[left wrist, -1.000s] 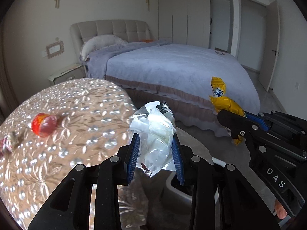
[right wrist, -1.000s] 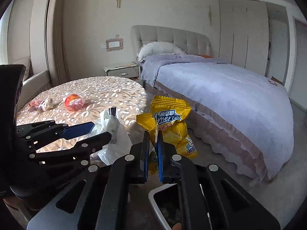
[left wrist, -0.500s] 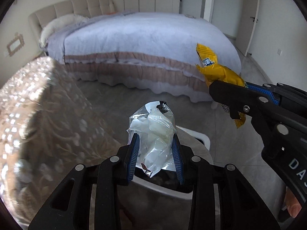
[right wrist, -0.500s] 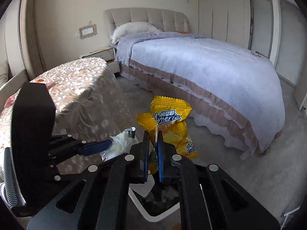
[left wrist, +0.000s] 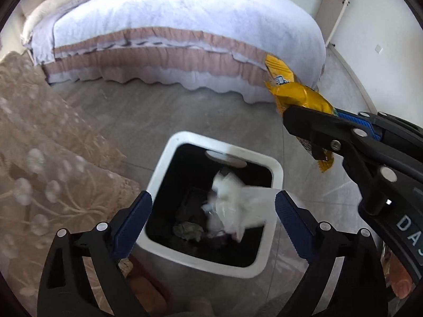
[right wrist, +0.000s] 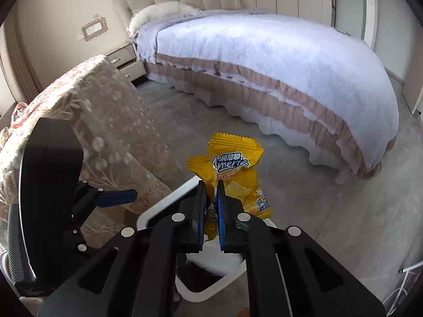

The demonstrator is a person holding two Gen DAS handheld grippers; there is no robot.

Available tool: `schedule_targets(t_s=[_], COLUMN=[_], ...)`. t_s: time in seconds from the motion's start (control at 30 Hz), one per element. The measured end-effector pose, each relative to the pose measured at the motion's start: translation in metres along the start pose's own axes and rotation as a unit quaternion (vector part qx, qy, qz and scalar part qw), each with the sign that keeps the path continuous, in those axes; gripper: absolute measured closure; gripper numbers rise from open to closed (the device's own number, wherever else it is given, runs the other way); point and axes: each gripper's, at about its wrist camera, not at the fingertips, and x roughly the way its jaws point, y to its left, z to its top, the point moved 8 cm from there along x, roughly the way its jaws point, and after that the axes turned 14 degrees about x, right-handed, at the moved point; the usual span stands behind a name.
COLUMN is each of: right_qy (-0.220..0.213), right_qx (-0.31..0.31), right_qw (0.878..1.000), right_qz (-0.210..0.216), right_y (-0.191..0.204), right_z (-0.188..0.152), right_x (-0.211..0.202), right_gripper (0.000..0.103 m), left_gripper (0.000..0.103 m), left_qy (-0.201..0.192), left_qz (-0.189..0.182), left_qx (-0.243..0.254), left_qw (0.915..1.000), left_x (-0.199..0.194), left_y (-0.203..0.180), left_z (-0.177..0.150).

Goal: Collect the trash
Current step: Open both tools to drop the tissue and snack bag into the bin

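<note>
My left gripper [left wrist: 212,212] is open above the white trash bin [left wrist: 158,174]. A crumpled clear plastic bag [left wrist: 235,206] is blurred in the bin's mouth, free of the fingers. Other scraps lie in the bin's dark bottom. My right gripper [right wrist: 211,198] is shut on a yellow snack packet [right wrist: 232,169] and holds it over the bin's rim [right wrist: 158,206]. That packet [left wrist: 293,92] and the right gripper show at the right of the left wrist view. The left gripper [right wrist: 116,198] shows at the left of the right wrist view.
A round table with a beige embroidered cloth [right wrist: 105,121] stands left of the bin; a red wrapper [right wrist: 18,113] lies on its top. A large bed with a lilac cover [right wrist: 264,60] lies beyond across grey floor [right wrist: 343,224]. A nightstand [right wrist: 124,58] is by the headboard.
Both grippers swung from the table down over the bin. My left gripper opened and let go of the plastic bag, which drops into the bin. The right keeps its packet.
</note>
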Motion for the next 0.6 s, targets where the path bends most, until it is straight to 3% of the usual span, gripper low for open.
schedule_targets(t_s=[0.17,0.37,0.47,0.5,0.53,0.57,0.6], right_qy=[0.017,0.041,0.059,0.064,0.059,0.057,0.055], right_qx=[0.005,-0.001,-0.012,-0.016,-0.012,-0.011,-0.011], right_qw=[1.0,0.999,0.998,0.998,0.998,0.998,0.998], right_qz=[0.004,0.016,0.021,0.024,0.026,0.03,0.033], right_y=[-0.003,0.005,0.012,0.015,0.017,0.018,0.019], right_z=[-0.003,-0.011,-0.016,-0.019,-0.018,-0.017,-0.017], right_x=[0.013,0.03,0.038,0.04,0.039,0.038,0.037], right_gripper=[0.093,0.092,0.088,0.062,0.048,0.024,0.011], left_gripper=[0.005,0.005,0.005,0.005,0.005,0.005,0.005], left_qy=[0.007,0.02,0.034,0.033,0.036,0.037,0.034], left_qz=[0.033,0.136,0.162,0.163,0.166,0.176,0.182], left_qx=[0.023,0.02,0.011,0.008,0.01,0.017,0.022], left_qw=[0.9992,0.9904,0.9861,0.9861,0.9854,0.9836,0.9825], left_x=[0.002,-0.016,-0.024,-0.027,-0.029,-0.031,-0.033], left_y=[0.002,0.038,0.054,0.056,0.061,0.061,0.063], left_z=[-0.006,-0.012,-0.017,-0.018,-0.019,-0.021,-0.02])
